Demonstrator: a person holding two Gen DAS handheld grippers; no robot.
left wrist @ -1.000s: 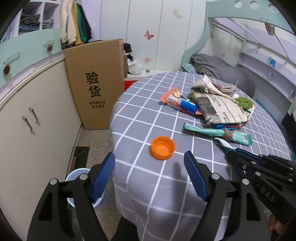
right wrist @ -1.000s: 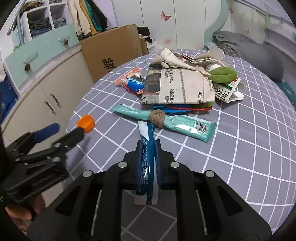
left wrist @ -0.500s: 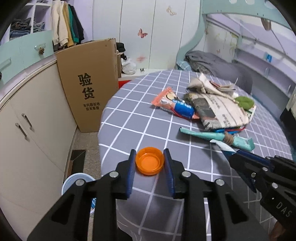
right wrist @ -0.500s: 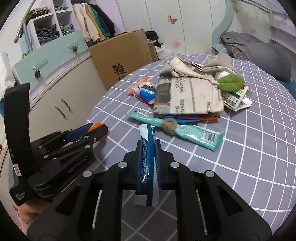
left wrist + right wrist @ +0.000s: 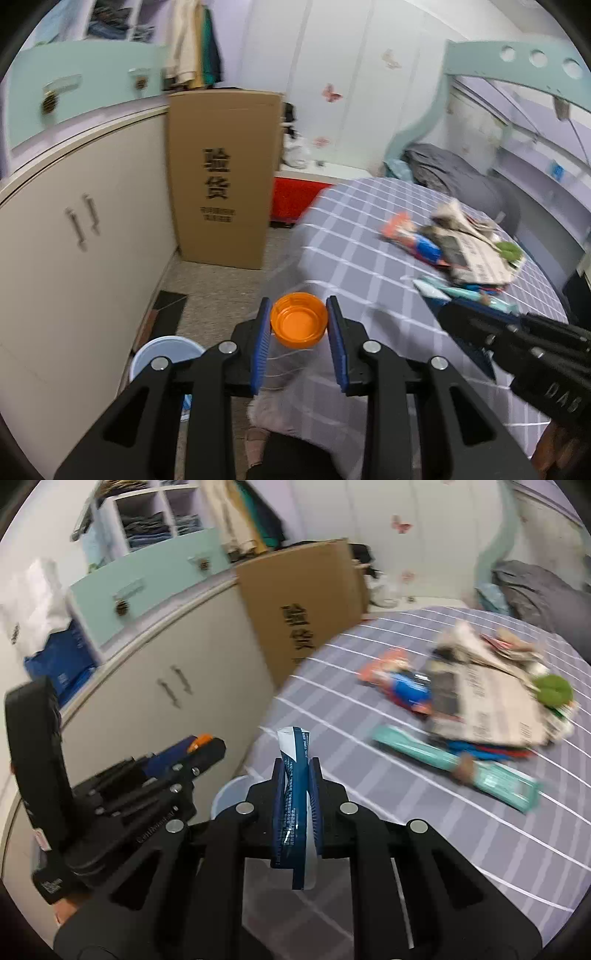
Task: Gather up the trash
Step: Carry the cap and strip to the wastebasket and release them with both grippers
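Note:
My left gripper [image 5: 298, 325] is shut on an orange bottle cap [image 5: 298, 324], held in the air past the table's left edge. A pale blue bin [image 5: 164, 356] stands on the floor below and to its left. My right gripper [image 5: 297, 779] is shut on a folded blue and white wrapper [image 5: 294, 794], over the table's edge, with the bin's rim [image 5: 229, 794] just behind its fingers. The left gripper [image 5: 207, 744] shows at the left of the right wrist view, the orange cap [image 5: 199, 739] at its tip. The right gripper's dark body [image 5: 517, 343] sits at the right of the left wrist view.
On the round table with grey checked cloth [image 5: 369, 251] lie a teal tube [image 5: 458, 768], a newspaper [image 5: 491, 701], a red and blue packet [image 5: 402, 686] and a green scrap [image 5: 552, 688]. A tall cardboard box [image 5: 221, 177] and cream cabinets [image 5: 74, 258] stand to the left.
The left gripper closed on the orange cap, lifted it off the table and carried it left past the edge. The right gripper, still holding the wrapper, also moved left toward the bin.

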